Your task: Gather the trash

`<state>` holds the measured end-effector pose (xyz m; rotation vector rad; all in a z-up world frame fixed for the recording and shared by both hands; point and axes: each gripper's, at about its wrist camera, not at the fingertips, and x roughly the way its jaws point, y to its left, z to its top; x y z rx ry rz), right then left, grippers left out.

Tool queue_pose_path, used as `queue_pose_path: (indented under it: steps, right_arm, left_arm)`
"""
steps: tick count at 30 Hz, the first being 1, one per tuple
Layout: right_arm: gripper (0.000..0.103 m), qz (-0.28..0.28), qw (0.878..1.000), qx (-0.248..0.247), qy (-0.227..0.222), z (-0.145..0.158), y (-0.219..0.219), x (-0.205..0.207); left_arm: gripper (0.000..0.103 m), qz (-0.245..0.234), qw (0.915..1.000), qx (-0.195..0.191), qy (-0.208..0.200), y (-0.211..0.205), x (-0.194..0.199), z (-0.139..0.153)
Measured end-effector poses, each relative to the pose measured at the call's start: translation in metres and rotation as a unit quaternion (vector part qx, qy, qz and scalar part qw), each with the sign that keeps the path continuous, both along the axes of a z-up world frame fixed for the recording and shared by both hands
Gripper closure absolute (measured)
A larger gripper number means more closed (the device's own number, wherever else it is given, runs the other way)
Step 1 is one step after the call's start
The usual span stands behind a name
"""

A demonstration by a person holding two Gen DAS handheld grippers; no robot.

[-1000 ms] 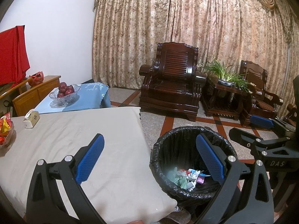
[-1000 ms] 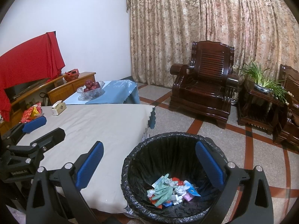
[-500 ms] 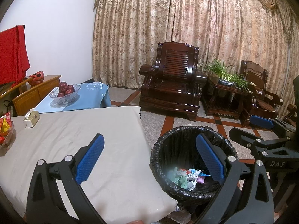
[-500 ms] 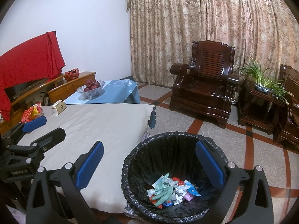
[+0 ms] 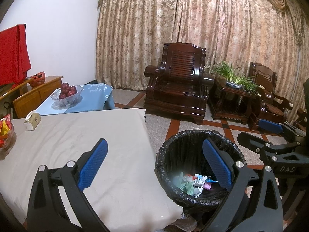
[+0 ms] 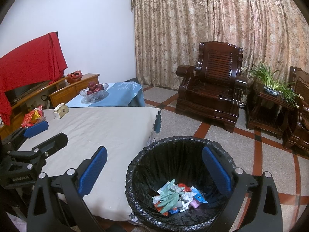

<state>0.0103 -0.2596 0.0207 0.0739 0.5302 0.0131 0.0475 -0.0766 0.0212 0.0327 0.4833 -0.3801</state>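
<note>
A round bin with a black liner (image 5: 171, 150) (image 6: 173, 150) stands on the floor by the table's near right corner. Crumpled trash (image 5: 193, 181) (image 6: 177, 195) lies at its bottom: a green glove, paper and wrappers. My left gripper (image 5: 154, 160) is open and empty, its left finger over the table and its right finger over the bin. My right gripper (image 6: 154, 166) is open and empty above the bin; it also shows at the right of the left wrist view (image 5: 270, 135). The left gripper shows at the left of the right wrist view (image 6: 36, 135).
A table with a beige cloth (image 5: 77, 135) (image 6: 108, 127) carries a tissue box (image 5: 31, 119) (image 6: 60, 111) and a snack bowl (image 5: 4, 135) (image 6: 32, 116). Behind are a blue-covered table with a fruit bowl (image 5: 66, 94), a dark wooden armchair (image 5: 177, 89) (image 6: 212, 89), a plant stand (image 5: 231, 96) and curtains.
</note>
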Motion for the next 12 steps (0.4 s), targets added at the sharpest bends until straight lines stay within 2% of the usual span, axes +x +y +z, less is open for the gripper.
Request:
queue_pose_path:
  steps: [12]
  right_arm:
    - [0.006,0.001,1.0,0.001,0.003,-0.005,0.002,-0.002]
  left_arm:
    - [0.007,0.003,1.0,0.003,0.006,0.005,-0.005,-0.011]
